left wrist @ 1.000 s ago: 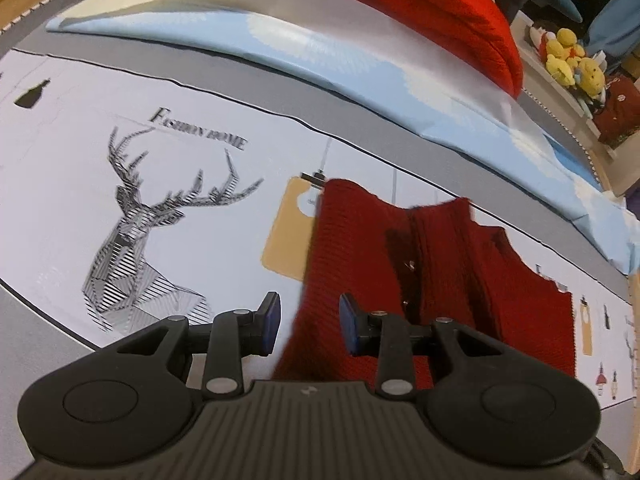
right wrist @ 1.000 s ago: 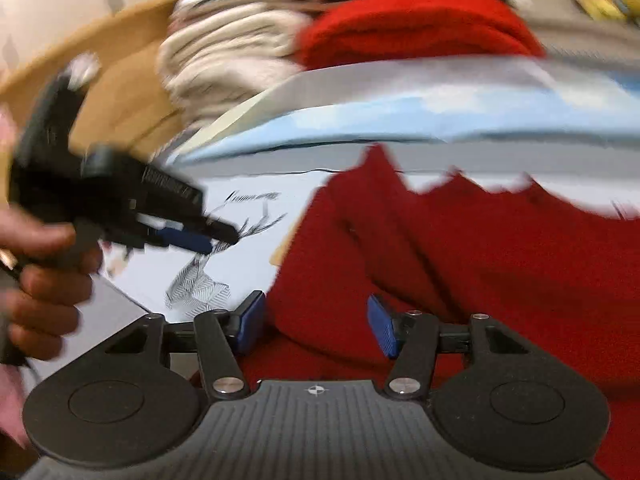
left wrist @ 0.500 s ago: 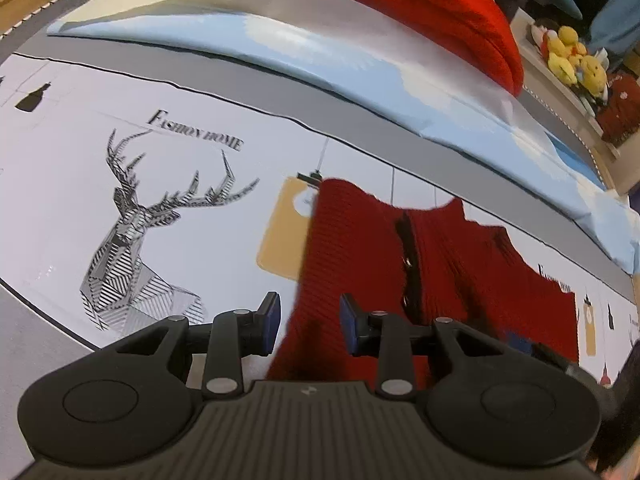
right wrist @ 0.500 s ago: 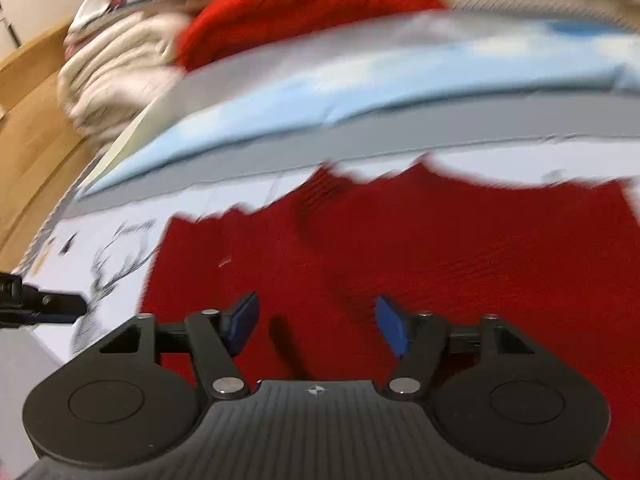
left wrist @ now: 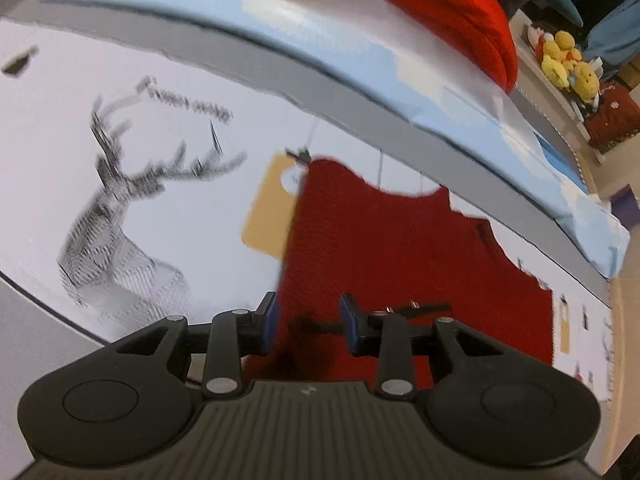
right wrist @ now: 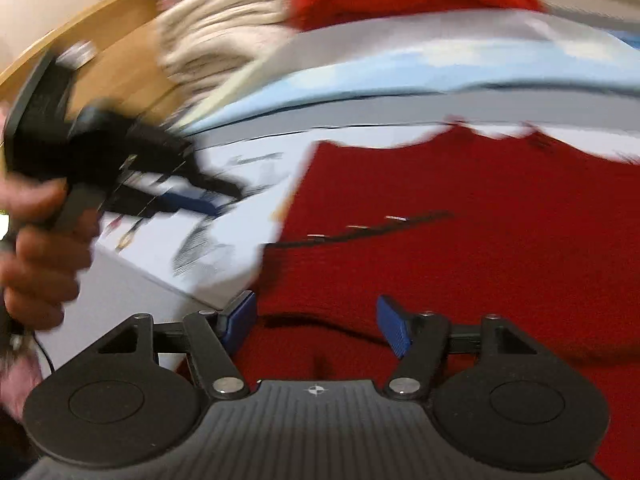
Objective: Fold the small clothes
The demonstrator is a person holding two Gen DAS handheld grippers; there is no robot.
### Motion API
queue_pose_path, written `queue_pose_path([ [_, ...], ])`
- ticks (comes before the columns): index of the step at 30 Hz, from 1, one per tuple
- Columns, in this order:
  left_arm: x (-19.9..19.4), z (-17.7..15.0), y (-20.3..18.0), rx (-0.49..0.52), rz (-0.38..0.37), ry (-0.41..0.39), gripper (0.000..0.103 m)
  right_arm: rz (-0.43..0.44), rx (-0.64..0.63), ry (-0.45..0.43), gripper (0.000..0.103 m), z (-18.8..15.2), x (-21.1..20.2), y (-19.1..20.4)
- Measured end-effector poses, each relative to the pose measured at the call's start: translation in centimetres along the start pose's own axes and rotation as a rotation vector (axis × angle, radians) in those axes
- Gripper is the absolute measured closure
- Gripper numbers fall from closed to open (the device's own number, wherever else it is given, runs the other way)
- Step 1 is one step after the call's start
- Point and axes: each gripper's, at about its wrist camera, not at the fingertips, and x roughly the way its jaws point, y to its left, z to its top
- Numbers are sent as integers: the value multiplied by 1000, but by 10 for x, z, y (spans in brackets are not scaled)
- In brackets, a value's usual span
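Observation:
A small dark red knitted vest (left wrist: 400,248) lies flat on the printed bed sheet (left wrist: 80,152), its button placket running across it. It fills the right wrist view (right wrist: 460,240). My left gripper (left wrist: 308,322) is open and empty, just above the vest's near left edge. My right gripper (right wrist: 316,322) is open and empty, low over the vest's near edge. The left gripper (right wrist: 208,200), held in a hand, shows blurred at the left of the right wrist view.
A folded light blue sheet (left wrist: 360,60) and a bright red knit (left wrist: 460,8) lie behind the vest. Cream knitwear (right wrist: 216,32) is stacked by the wooden headboard (right wrist: 120,60). Yellow plush toys (left wrist: 568,64) sit on a shelf at the far right.
The vest now lies flatter and more spread out. My right gripper has swung left, so the left gripper is back in its view. Both views are motion-blurred.

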Motion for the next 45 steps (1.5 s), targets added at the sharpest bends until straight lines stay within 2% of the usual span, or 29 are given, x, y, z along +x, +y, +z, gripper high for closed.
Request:
queue_pose_path([
  [4, 18, -14, -3, 10, -5, 93, 66, -146, 223, -37, 34, -1, -49, -49],
  [8, 35, -26, -7, 55, 48, 118, 66, -274, 438, -57, 34, -14, -66, -106],
  [10, 41, -30, -7, 60, 58, 117, 66, -282, 555, -45, 34, -15, -71, -130],
  [11, 43, -31, -6, 57, 54, 124, 66, -275, 573, -46, 35, -15, -72, -137],
  [13, 43, -34, -12, 93, 51, 127, 81, -312, 571, -52, 35, -13, -73, -150],
  [14, 38, -34, -20, 148, 77, 104, 99, -342, 579, -57, 35, -13, -73, -154],
  [16, 17, -35, -42, 325, 148, -10, 103, -377, 643, -59, 34, -17, -76, -166],
  [17, 5, -33, -49, 361, 165, -81, 103, -367, 677, -60, 35, -19, -76, -170],
  [19, -20, -28, -54, 349, 123, -242, 103, -359, 704, -58, 35, -21, -76, -177],
  [21, -26, -24, -54, 320, 119, -309, 103, -372, 700, -60, 35, -21, -78, -179],
  [23, -16, -23, -51, 301, 108, -285, 102, -390, 712, -60, 35, -23, -78, -182],
  [25, 0, -22, -49, 297, 137, -207, 100, -407, 747, -57, 35, -23, -74, -192],
  [26, 2, -24, -47, 284, 156, -207, 99, -421, 762, -51, 36, -22, -71, -195],
  [28, 2, -24, -47, 269, 147, -213, 98, -437, 802, -57, 40, -26, -72, -202],
  [29, 1, -24, -47, 267, 130, -214, 98, -435, 823, -65, 49, -28, -75, -204],
  [30, 1, -25, -49, 267, 114, -215, 98, -431, 842, -77, 75, -29, -77, -206],
  [31, 1, -25, -49, 269, 100, -208, 98, -415, 857, -106, 90, -31, -80, -208],
  [33, 7, -26, -50, 271, 85, -180, 98, -395, 900, -157, 103, -35, -85, -212],
  [37, 19, -29, -54, 283, 74, -145, 98, -569, 969, -203, 103, -46, -99, -225],
  [39, 22, -30, -56, 286, 71, -140, 97, -536, 1030, -203, 103, -49, -105, -231],
  [40, 23, -30, -55, 283, 68, -137, 96, -523, 1017, -227, 100, -46, -109, -227],
  [42, 25, -30, -55, 269, 58, -129, 96, -468, 901, -298, 98, -33, -113, -211],
  [43, 27, -31, -54, 263, 51, -124, 96, -392, 847, -316, 92, -26, -110, -206],
  [44, 29, -31, -53, 258, 48, -117, 96, -327, 821, -317, 75, -20, -105, -205],
  [45, 33, -32, -52, 254, 53, -106, 95, -275, 803, -305, 64, -17, -98, -205],
])
